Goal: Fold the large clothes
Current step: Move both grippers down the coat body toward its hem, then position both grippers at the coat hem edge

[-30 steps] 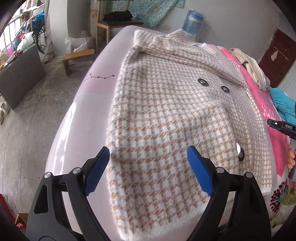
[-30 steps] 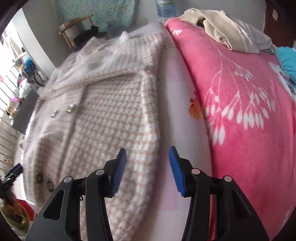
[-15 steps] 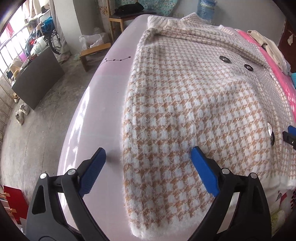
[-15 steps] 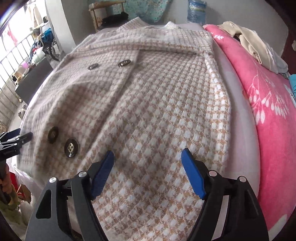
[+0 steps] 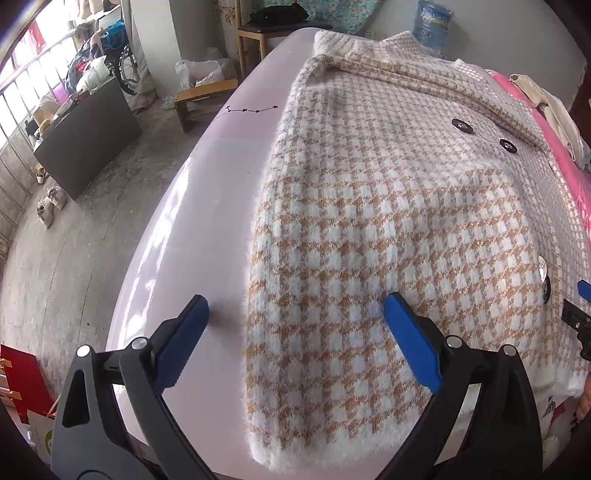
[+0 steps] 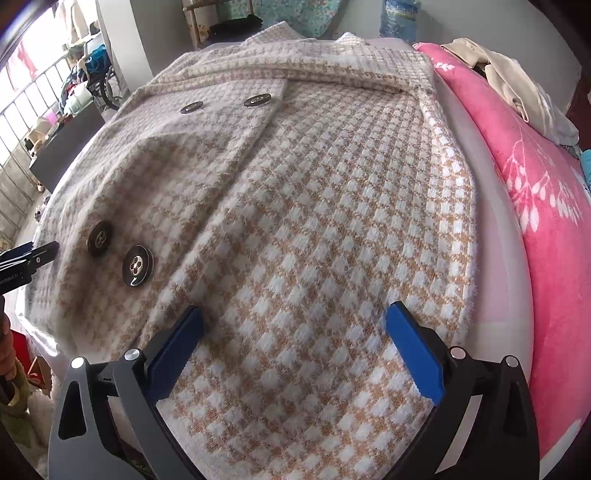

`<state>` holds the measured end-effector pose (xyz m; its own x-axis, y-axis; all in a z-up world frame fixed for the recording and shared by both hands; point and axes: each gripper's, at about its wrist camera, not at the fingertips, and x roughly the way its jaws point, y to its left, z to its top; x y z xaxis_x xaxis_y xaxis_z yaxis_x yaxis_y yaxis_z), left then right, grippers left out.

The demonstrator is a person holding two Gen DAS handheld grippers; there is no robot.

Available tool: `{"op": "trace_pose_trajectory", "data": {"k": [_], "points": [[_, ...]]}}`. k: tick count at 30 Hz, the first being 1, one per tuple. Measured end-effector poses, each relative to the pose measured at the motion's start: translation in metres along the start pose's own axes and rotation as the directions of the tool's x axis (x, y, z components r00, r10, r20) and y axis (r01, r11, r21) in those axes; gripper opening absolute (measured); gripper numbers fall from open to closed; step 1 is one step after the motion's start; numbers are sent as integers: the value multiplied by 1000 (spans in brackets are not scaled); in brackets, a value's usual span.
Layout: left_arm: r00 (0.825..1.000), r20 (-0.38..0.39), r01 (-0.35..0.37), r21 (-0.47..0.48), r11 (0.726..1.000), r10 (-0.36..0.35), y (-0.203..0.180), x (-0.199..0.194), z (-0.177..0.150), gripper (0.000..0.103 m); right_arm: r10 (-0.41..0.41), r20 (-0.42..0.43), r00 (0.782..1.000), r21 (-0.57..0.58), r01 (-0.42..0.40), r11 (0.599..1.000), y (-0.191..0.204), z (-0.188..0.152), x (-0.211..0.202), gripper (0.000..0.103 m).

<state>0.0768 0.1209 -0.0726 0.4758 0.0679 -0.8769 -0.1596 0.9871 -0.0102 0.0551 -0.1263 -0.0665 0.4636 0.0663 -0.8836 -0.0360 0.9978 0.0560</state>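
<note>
A large tan-and-white houndstooth coat (image 5: 388,206) with dark round buttons lies flat on a pale lilac bed sheet (image 5: 207,192). My left gripper (image 5: 295,325) is open, its blue pads straddling the coat's near left hem corner, just above it. My right gripper (image 6: 295,332) is open over the coat (image 6: 314,206) near its right hem, beside two buttons (image 6: 137,266). The right gripper's tip shows at the right edge of the left wrist view (image 5: 580,310). The left gripper's tip shows at the left edge of the right wrist view (image 6: 26,258).
A pink flowered blanket (image 6: 546,206) covers the bed to the right, with beige clothes (image 6: 517,88) on it. A water bottle (image 5: 432,22) and a wooden chair (image 5: 266,33) stand behind the bed. A low stool (image 5: 199,99), a dark cabinet (image 5: 85,140) and shoes (image 5: 50,206) are on the concrete floor at left.
Both grippers have come closer to the coat's near hem. The right gripper swung left from the sheet beside the pink blanket onto the coat and opened wider.
</note>
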Motion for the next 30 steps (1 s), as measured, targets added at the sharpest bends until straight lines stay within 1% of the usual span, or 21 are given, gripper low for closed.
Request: {"op": "trace_pose_trajectory", "data": {"k": [3, 6, 8, 10, 13, 18, 21, 26, 29, 30], "points": [[1000, 11, -2, 16, 1000, 2, -1, -1, 0, 92, 0, -3, 1000, 6, 0, 1000, 0, 2, 1, 97], [1000, 15, 16, 33, 999, -16, 0, -1, 0, 92, -11, -26, 1000, 46, 12, 999, -1, 7, 2, 97], [999, 19, 27, 43, 999, -28, 1, -1, -2, 92, -28, -28, 999, 61, 29, 998, 0, 7, 3, 97], [999, 23, 27, 59, 998, -29, 1, -1, -4, 92, -41, -18, 999, 70, 42, 997, 2, 5, 3, 97], [999, 21, 25, 74, 997, -26, 0, -1, -3, 92, -37, -2, 999, 82, 37, 996, 0, 3, 2, 97], [1000, 25, 17, 56, 998, -19, 0, -2, -5, 92, -47, 15, 999, 64, 46, 997, 2, -2, 2, 97], [999, 33, 14, 45, 999, -16, 2, -3, -7, 92, -48, 41, 998, 58, 45, 997, 3, -14, -3, 97], [999, 54, 0, 46, 999, -2, 1, -6, -10, 92, -36, 85, 996, 41, 33, 999, 4, -32, -11, 97], [996, 86, -18, 74, 997, 11, -3, -11, -11, 92, 0, 95, 996, 31, -2, 1000, 1, -37, -20, 97], [995, 99, -16, 83, 996, 8, -4, -14, -12, 92, 15, 114, 993, 38, -20, 999, -1, -39, -26, 97]]}}
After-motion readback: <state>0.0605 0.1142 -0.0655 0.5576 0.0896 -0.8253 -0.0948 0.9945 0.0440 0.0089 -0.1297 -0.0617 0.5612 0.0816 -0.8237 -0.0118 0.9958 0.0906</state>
